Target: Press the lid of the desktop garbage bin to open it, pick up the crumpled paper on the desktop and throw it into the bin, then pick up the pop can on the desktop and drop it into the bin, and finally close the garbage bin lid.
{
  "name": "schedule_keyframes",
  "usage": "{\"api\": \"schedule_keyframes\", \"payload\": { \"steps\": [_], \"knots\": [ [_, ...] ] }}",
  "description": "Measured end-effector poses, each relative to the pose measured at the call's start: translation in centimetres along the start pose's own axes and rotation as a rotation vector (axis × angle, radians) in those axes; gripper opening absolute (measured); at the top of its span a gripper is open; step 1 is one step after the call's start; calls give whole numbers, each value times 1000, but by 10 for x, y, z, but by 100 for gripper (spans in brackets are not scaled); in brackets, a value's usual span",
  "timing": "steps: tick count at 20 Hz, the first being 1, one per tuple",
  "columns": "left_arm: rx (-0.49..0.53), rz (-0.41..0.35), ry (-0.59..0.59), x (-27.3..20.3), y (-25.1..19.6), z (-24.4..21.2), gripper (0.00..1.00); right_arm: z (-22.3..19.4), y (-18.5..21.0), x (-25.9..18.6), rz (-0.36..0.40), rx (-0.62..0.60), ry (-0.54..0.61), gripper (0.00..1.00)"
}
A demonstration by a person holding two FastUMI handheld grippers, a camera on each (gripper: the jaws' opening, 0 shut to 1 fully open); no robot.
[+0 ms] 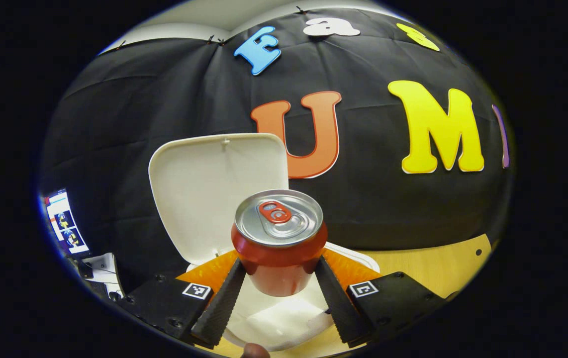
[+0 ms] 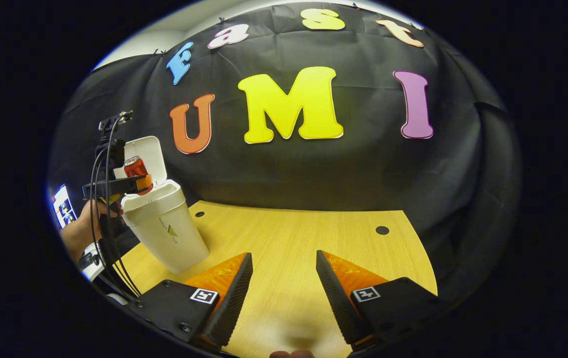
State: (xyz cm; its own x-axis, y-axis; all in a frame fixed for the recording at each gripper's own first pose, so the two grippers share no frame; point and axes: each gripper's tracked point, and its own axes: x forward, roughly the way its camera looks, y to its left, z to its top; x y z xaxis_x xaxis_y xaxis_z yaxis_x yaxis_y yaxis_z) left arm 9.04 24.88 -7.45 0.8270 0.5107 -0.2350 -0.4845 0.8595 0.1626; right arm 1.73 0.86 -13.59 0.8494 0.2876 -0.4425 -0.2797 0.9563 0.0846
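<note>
Left gripper view: the bin (image 1: 284, 318) interior is mostly hidden behind the pop can (image 1: 279, 243) and the gripper fingers; only a pale, crumpled white patch shows below the can, and whether it is liner or the paper cannot be told. The bin's lower body is cut off at the bottom of this view. The lid (image 1: 217, 194) stands raised, upright behind the can. Right gripper view: the bin (image 2: 164, 231) sits near the left back corner of the wooden table (image 2: 304, 238), lid (image 2: 147, 151) up. The hand (image 2: 82, 226) holding the left gripper is partly cut off at the view's left rim, and cables hang from that gripper. A screen at the far left is too small to make out. The table to the right of the bin is open out to its right and back edges. The left gripper (image 1: 279, 271) is closed partway, both fingers pressing the can's sides, the can upright directly above the bin opening. The right gripper (image 2: 284, 266) is spread wide over bare table, holding and touching nothing.
</note>
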Motion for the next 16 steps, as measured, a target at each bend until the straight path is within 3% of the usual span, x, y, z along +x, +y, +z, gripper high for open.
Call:
{"api": "schedule_keyframes", "payload": {
  "steps": [3,6,16],
  "knots": [
    [-22,10,5,0,1,-3,87,-2,-2,1,-4,-4,8,81],
    [-27,17,-12,-5,0,3,100,-7,-3,2,-4,-3,24,81],
    [-93,151,-139,-31,-3,92,99,4,-1,-2,28,-48,-8,81]
  ]
}}
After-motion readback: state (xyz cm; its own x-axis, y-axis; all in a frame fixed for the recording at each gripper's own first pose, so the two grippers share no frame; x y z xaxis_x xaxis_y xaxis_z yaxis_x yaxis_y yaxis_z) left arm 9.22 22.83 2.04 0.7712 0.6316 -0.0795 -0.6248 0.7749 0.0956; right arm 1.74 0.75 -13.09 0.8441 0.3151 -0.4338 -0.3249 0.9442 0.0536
